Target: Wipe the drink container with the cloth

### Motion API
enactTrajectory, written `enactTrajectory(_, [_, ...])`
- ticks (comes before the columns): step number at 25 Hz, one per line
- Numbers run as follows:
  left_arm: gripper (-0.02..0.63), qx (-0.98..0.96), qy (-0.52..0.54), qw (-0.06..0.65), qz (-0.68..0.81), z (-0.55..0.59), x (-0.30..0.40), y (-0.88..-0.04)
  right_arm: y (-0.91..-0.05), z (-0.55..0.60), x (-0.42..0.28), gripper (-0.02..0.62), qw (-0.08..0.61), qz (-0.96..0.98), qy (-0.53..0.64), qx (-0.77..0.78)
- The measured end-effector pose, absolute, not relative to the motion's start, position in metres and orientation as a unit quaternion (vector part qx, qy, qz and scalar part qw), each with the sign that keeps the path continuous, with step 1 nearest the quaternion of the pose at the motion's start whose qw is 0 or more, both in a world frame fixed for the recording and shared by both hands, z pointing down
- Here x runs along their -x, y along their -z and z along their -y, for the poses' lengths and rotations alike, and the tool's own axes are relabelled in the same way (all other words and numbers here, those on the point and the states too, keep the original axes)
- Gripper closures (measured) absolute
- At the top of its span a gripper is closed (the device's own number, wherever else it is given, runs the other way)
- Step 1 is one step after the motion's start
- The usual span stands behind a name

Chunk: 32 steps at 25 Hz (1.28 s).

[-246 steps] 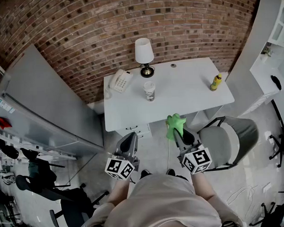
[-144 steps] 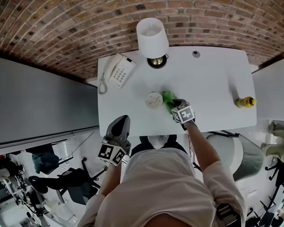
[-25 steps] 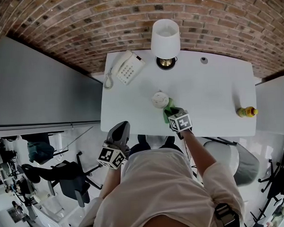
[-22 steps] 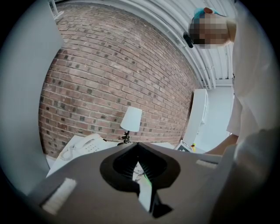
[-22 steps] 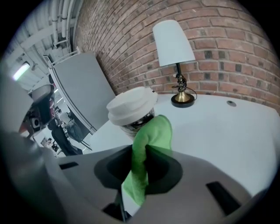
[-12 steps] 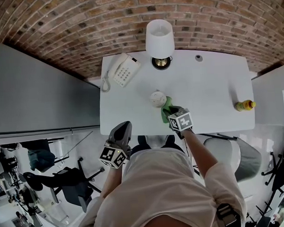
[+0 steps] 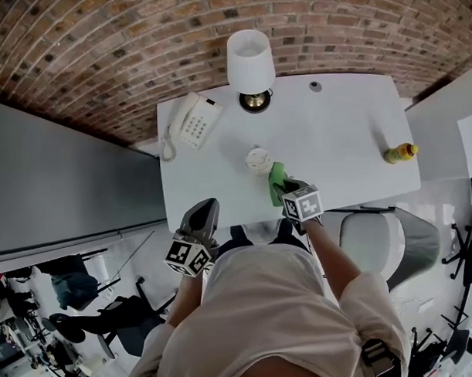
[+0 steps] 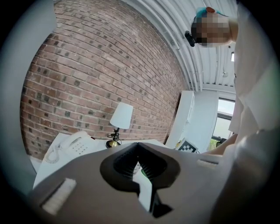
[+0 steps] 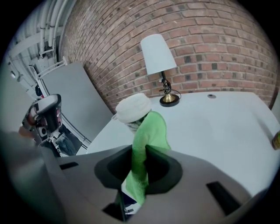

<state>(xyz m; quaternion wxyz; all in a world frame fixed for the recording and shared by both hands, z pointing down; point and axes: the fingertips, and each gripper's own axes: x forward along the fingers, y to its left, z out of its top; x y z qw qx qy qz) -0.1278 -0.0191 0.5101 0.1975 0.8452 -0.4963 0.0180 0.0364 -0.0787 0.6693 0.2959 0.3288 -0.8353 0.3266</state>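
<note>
Main risk from here: the drink container [image 7: 258,160] has nothing bracing it. The left gripper [image 7: 200,224] hangs off the desk's [image 7: 342,134] front edge, well apart from it, jaws together w/ nothing between them (left gripper view shows them meeting at the tips, empty). So any hard sideways wipe could, I'd guess, slide or tip the cup toward the phone [image 7: 189,122], esp. if pressure lands high near the lid. Second risk: the right gripper [image 9: 140,173] is clenched on just a narrow fold of the cloth [image 9: 149,131]. If the fabric drags on the cup wall it may pull out of the jaws, or bunch up so little of it actually wipes. Lid could also pop if caught from below; can't tell how firmly it sits. As for the container itself: upright cup w/ a white domed lid and a darker printed body, print too small to read. It stands roughly mid-desk toward the front, between the lamp [image 7: 250,63] and the front edge, well apart from the yellow bottle [image 7: 399,153] at far right. The green cloth lies against its side just below the lid, on the side nearest the right gripper, and covers most of the body from that view. No spill or visible dirt that I can make out.
</note>
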Motion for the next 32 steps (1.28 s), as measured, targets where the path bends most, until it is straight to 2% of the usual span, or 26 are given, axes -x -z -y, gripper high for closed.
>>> enactTrajectory(23, [0.601,-0.868,-0.051,0.210,0.446,0.022,0.167,-0.527,-0.753,0.055,-0.010,0.525,0.310,0.747,-0.429,-0.402])
enactTrajectory(32, [0.601,-0.860,-0.051,0.221,0.456,0.016,0.176,-0.536,-0.770,0.068,0.001,0.525,0.360,0.760,-0.386,-0.379])
